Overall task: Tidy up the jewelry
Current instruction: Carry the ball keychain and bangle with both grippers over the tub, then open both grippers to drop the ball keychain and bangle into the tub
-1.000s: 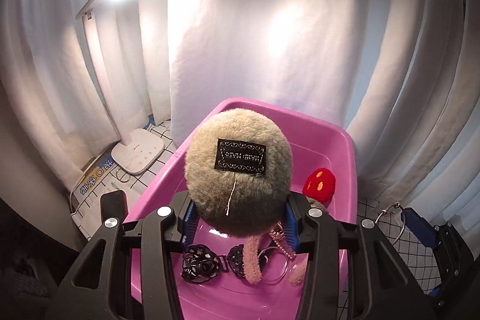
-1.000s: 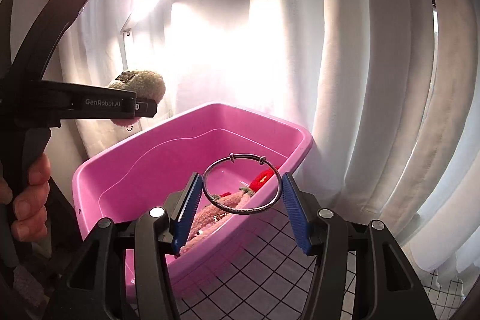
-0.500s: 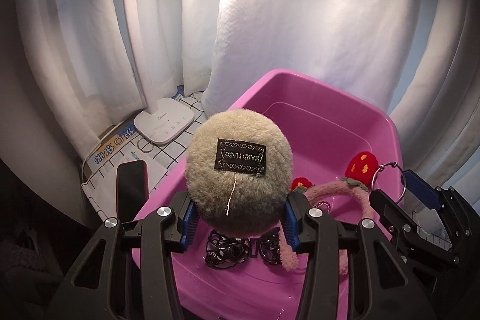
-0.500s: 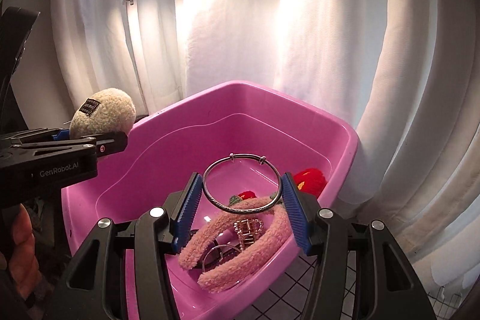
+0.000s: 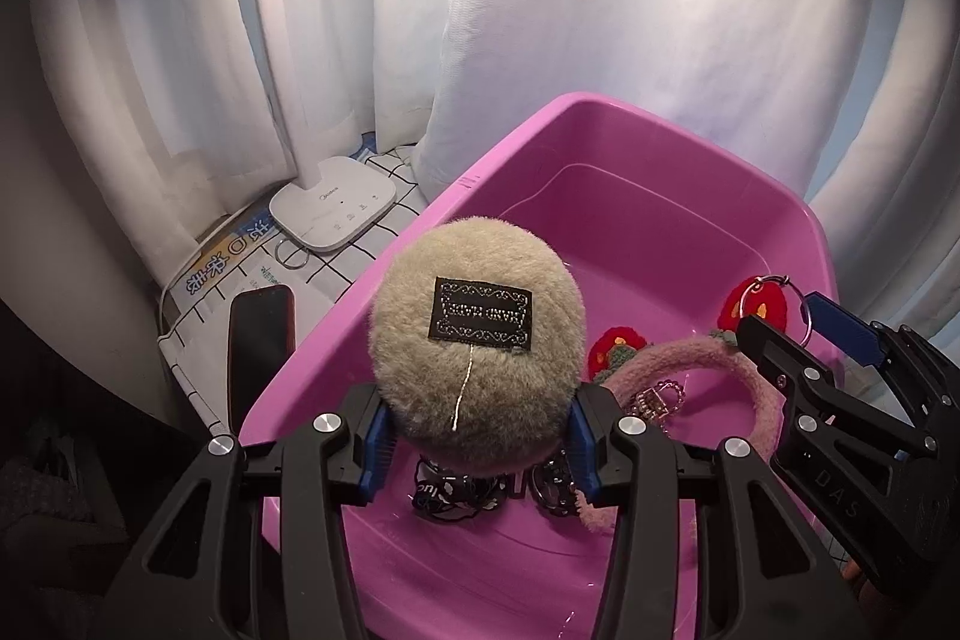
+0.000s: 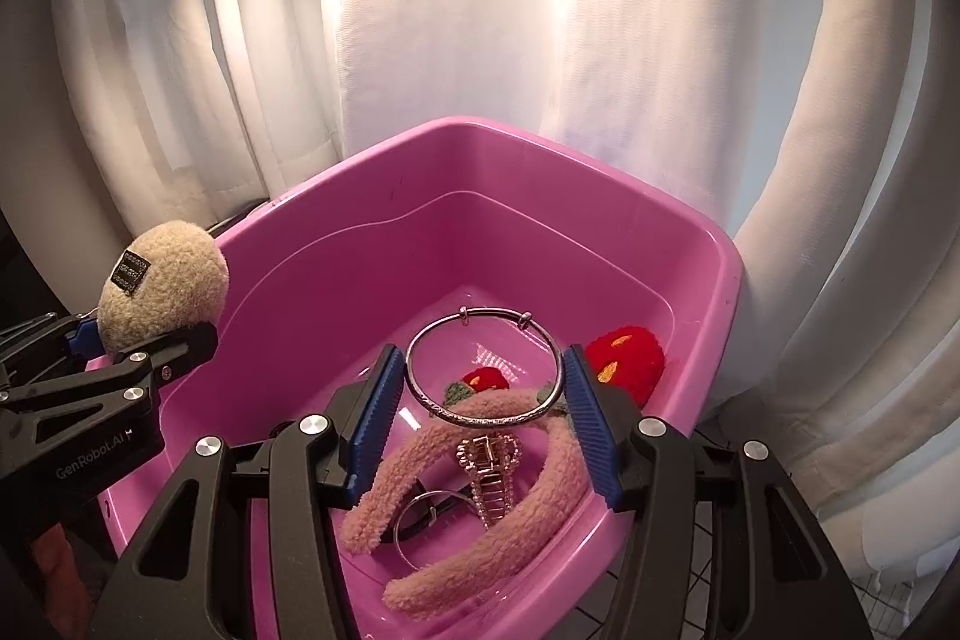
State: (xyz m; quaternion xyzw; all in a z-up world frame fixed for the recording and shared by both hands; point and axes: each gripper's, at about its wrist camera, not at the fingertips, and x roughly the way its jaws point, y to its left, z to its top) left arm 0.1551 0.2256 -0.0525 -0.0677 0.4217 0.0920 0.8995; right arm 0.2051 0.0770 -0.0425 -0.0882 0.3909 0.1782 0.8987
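White curtains (image 5: pixel 660 10) are hanging across the whole background, lit by a white desk lamp (image 5: pixel 333 214) whose flat base is sitting on the checked cloth of the table (image 5: pixel 384 172). A pink plastic tub (image 6: pixel 729 280) is standing on that table in front of the curtains, just beside the lamp base. A dark phone (image 5: pixel 259 340) is lying face up on papers near the tub's left wall, and a small metal ring (image 5: pixel 292 254) is lying on the cloth between the phone and the lamp base.

The left claw (image 5: pixel 477 436) is hanging over the near left part of the tub, and its blue pads are pressing on both sides of a beige fluffy pompom (image 5: pixel 477 346) with a black woven label on top. The right claw (image 6: pixel 483 388) is hanging over the tub's right side, its ribbed blue pads gripping a thin silver bangle (image 6: pixel 483 367) by its two sides, so that the hoop is standing up between them above the tub's floor.

Inside the tub, a pink fuzzy headband (image 6: pixel 480 508) is lying in an arch on the floor. Two red knitted strawberry pieces are lying beyond it, a larger one (image 6: pixel 627 361) near the right wall and a smaller one (image 6: pixel 483 379) nearer the middle. A pale gold hair clip (image 6: pixel 492 472) studded with stones is lying inside the headband's arch. A black lace piece (image 5: pixel 447 496) is lying on the floor under the pompom, partly hidden by it.
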